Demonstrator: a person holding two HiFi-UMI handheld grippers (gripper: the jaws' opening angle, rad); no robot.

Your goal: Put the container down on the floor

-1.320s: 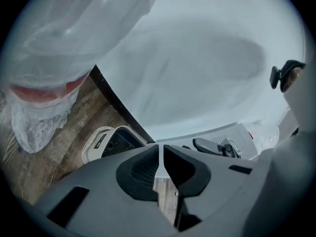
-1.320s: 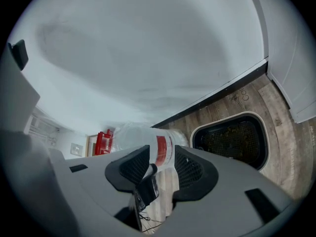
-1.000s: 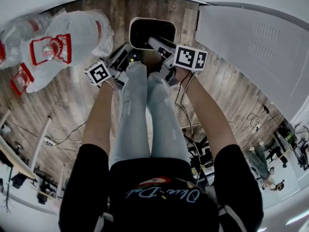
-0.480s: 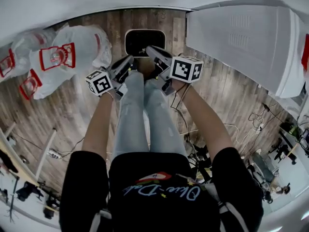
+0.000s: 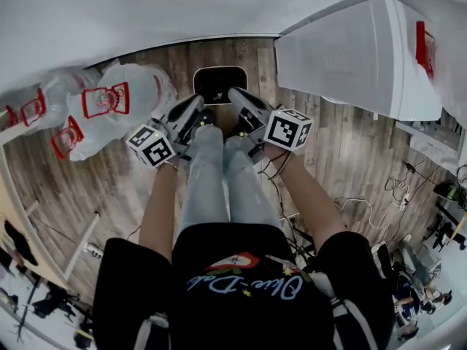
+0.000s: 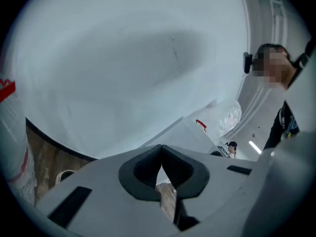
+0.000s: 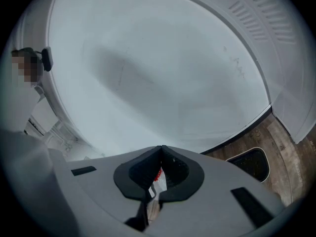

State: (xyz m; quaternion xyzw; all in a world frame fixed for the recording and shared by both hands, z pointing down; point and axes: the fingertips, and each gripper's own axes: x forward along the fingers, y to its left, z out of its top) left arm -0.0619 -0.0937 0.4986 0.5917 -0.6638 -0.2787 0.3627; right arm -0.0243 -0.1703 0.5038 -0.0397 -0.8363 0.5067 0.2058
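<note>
The container [image 5: 219, 84], a dark rounded tray with a pale rim, rests on the wooden floor by the wall, just ahead of the person's feet. In the right gripper view it lies low at the right [image 7: 252, 163]. Both grippers hang above and short of it, and neither touches it. My left gripper [image 5: 198, 104] is shut with nothing between its jaws, and its tips meet in its own view [image 6: 161, 148]. My right gripper [image 5: 233, 93] is shut and empty too, and its closed tips [image 7: 160, 150] point at the white wall.
White plastic bags with red print [image 5: 109, 108] lie on the floor to the left. A large white cabinet [image 5: 343, 57] stands at the right. Cables [image 5: 350, 195] trail over the boards at the right. The person's legs in pale jeans [image 5: 219, 173] stand between the grippers.
Both grippers have risen away from the container, which stays on the floor. The head camera has lifted too, so the container looks smaller and farther off.
</note>
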